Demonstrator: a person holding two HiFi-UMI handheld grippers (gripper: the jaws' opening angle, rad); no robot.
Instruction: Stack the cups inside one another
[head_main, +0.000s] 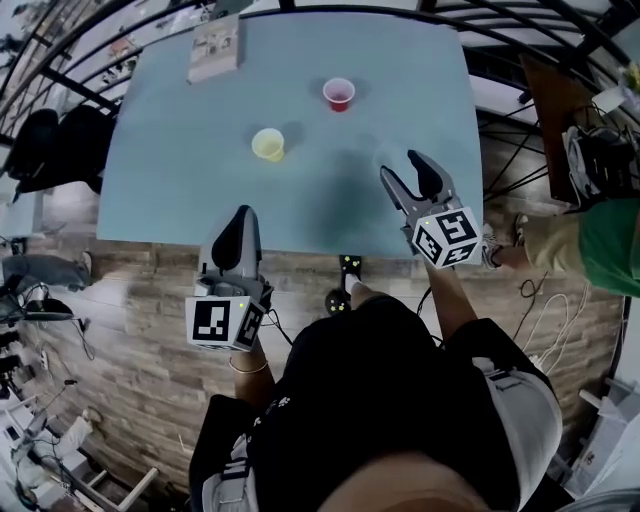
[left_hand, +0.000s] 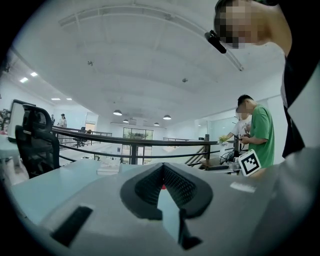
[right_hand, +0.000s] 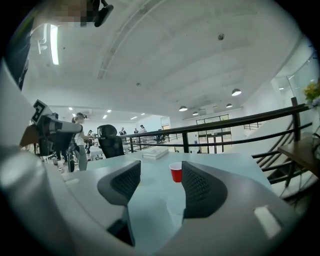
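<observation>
A red cup (head_main: 339, 94) stands upright at the far middle of the pale blue table (head_main: 170, 190). Nearer and to its left is a yellow cup (head_main: 268, 144), also upright and apart from it. My right gripper (head_main: 402, 165) hovers over the table's near right part, open, nothing between its jaws. In the right gripper view the red cup (right_hand: 176, 172) shows far ahead, just inside the right finger (right_hand: 200, 192) of the right gripper (right_hand: 161, 167). My left gripper (head_main: 241, 222) sits at the near table edge, shut and empty; in the left gripper view the left gripper (left_hand: 162, 169) has its jaws meeting.
A book (head_main: 214, 48) lies at the table's far left corner. A black railing (right_hand: 225, 122) runs behind the table. Black office chairs (head_main: 45, 145) stand left of it. A person in a green shirt (head_main: 605, 245) is at the right, by a desk with cables.
</observation>
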